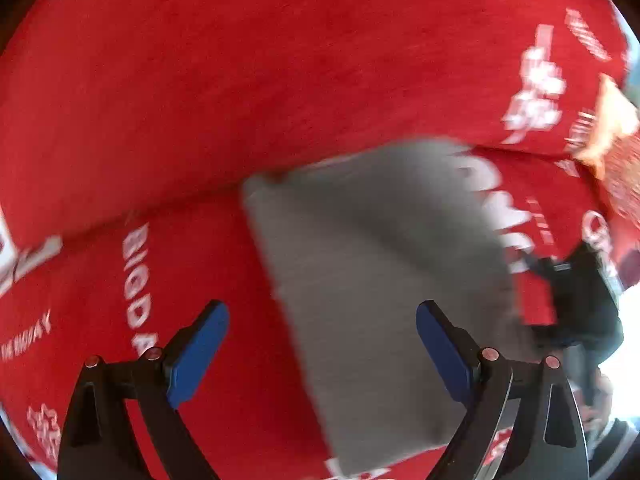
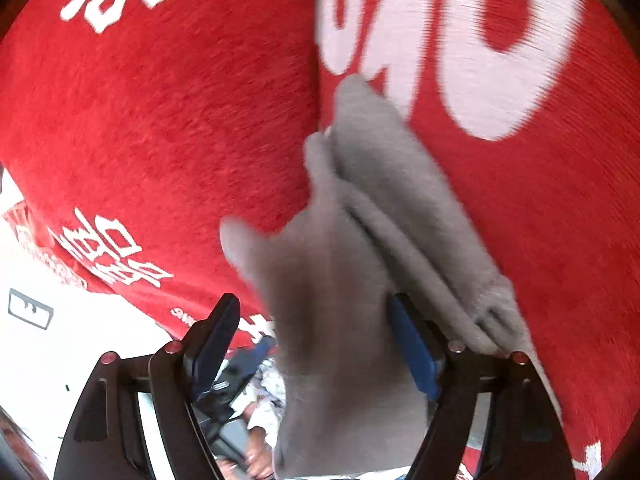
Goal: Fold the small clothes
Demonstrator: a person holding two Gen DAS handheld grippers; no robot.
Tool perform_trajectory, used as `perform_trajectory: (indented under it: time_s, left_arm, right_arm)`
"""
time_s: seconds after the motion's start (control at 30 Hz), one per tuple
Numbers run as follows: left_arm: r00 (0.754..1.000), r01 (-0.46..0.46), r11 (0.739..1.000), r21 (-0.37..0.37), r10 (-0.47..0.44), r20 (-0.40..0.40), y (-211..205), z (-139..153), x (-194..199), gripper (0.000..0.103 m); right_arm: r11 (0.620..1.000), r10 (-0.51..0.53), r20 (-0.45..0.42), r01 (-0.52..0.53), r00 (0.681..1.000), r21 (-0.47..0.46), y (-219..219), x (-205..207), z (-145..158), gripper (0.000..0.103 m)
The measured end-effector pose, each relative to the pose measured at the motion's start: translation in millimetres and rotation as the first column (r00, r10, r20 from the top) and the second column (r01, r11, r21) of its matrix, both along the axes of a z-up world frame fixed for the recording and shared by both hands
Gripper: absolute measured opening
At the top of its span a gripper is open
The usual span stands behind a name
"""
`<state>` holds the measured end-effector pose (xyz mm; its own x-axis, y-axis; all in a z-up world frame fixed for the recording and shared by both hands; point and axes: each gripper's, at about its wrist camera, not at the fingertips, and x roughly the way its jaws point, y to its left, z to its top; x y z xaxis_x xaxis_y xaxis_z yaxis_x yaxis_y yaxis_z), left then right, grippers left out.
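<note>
A small grey garment (image 1: 376, 272) lies flat on a red cloth with white lettering (image 1: 240, 80). My left gripper (image 1: 322, 348) is open just above it, its left blue pad (image 1: 198, 354) over the red cloth and its right pad over the grey fabric. In the right wrist view the grey garment (image 2: 360, 264) lies in folded layers, and part of it hangs between my right gripper's (image 2: 314, 344) fingers, which stand apart. The right blue pad (image 2: 414, 354) touches the fabric. Both views are motion-blurred.
The red cloth (image 2: 160, 120) covers nearly the whole surface. A white floor or surface (image 2: 72, 340) shows past its edge at the lower left of the right wrist view. A person's hand holding the other gripper shows at the right edge of the left wrist view (image 1: 580, 300).
</note>
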<state>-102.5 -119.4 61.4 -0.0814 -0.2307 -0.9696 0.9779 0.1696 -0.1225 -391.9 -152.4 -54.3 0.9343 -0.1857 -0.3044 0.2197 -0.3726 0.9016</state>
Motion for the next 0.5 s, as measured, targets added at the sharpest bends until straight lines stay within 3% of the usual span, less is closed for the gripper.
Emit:
perform_trajectory:
  time_s: [0.1, 0.13, 0.17, 0.3, 0.33, 0.43, 0.5]
  left_arm:
    - [0.999, -0.054, 0.995, 0.083, 0.053, 0.014, 8.4, -27.5, 18.6, 0.095]
    - [0.998, -0.069, 0.993, 0.097, 0.068, 0.019, 12.5, -34.7, 21.5, 0.095]
    - [0.997, -0.079, 0.992, 0.101, 0.077, 0.024, 15.2, -37.5, 22.2, 0.095]
    - [0.997, -0.064, 0.997, 0.054, 0.061, 0.053, 24.6, -36.3, 12.7, 0.095]
    - [0.996, -0.053, 0.997, 0.051, 0.050, 0.069, 26.2, -38.5, 9.4, 0.095]
    - [0.997, -0.040, 0.996, 0.082, 0.035, 0.064, 27.9, -53.4, 5.3, 0.095]
    - [0.997, -0.063, 0.995, 0.082, 0.059, 0.046, 30.9, -50.4, 10.8, 0.095]
  right_arm:
    - [0.992, 0.117, -0.178, -0.124, 0.977, -0.029, -14.8, 14.7, 14.0, 0.079]
    - [0.985, 0.152, -0.251, -0.168, 0.956, -0.040, -18.6, 19.8, 18.8, 0.059]
    - [0.974, 0.193, -0.336, -0.222, 0.922, -0.049, -21.7, 25.4, 24.3, 0.016]
    - [0.940, 0.203, -0.426, -0.297, 0.882, -0.167, -20.5, 31.4, 54.1, 0.018]
    - [0.937, 0.206, -0.444, -0.306, 0.872, -0.167, -17.7, 28.1, 52.4, 0.018]
    - [0.945, 0.240, -0.563, -0.323, 0.791, -0.051, -13.2, 26.8, 36.2, 0.024]
    - [0.958, 0.219, -0.539, -0.283, 0.813, -0.038, -4.5, 16.6, 34.9, 0.023]
